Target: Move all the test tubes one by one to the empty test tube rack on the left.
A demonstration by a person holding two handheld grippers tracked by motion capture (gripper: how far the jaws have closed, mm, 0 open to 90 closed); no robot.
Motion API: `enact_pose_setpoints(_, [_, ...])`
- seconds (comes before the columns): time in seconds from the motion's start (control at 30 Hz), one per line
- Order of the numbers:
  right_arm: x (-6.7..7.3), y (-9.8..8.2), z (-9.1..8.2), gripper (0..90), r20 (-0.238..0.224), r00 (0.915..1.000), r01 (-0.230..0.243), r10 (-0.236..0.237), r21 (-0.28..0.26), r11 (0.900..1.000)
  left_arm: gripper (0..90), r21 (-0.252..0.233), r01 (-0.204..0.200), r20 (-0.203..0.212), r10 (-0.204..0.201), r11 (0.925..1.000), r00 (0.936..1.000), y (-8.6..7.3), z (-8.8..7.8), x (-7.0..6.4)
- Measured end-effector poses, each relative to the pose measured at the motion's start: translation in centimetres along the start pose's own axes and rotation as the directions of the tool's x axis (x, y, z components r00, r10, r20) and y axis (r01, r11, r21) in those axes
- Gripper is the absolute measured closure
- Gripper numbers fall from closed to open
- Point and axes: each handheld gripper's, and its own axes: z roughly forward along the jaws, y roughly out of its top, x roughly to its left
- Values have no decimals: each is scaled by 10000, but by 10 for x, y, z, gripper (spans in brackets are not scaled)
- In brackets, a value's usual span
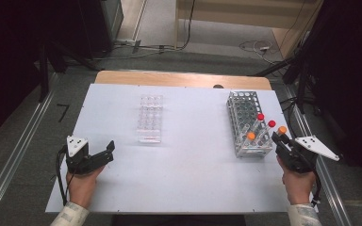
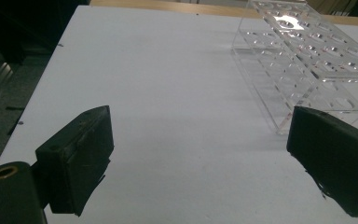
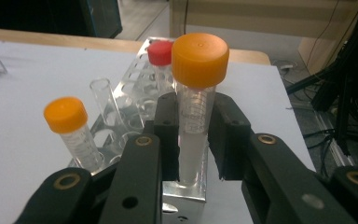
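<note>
Two black grippers at a white table, one clamped on a capped tube, the other spread wide.

The right gripper (image 3: 193, 135) pinches a clear round plastic tube (image 3: 195, 116) with a ribbed orange screw cap upright between its matte pads, directly above the near corner of a shiny perforated metal rack (image 1: 247, 120). To its left stand another orange-capped tube (image 3: 72, 130) and an uncapped one; a red-capped tube (image 3: 161, 58) rises behind. The left gripper (image 2: 200, 158) rests empty on the smooth board, a clear acrylic rack (image 2: 307, 60) ahead to its right.
</note>
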Motion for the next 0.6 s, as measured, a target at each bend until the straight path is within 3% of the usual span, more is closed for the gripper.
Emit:
enact_pose_setpoints(0.2, [4,13,-19,717,-192,9998,14,-26,-577,9983,74,18,10,15,-10,10000,10000,0,0,0])
enact_pose_setpoints(0.33, [6,14,-26,717,-322,9994,91,-111,-610,9981,74,34,16,13,-16,10000,10000,0,-1,0])
enact_pose_setpoints(0.6, [18,-10,-36,717,-705,9960,552,-541,132,9984,74,35,-248,57,248,9997,9997,-1,-2,-5])
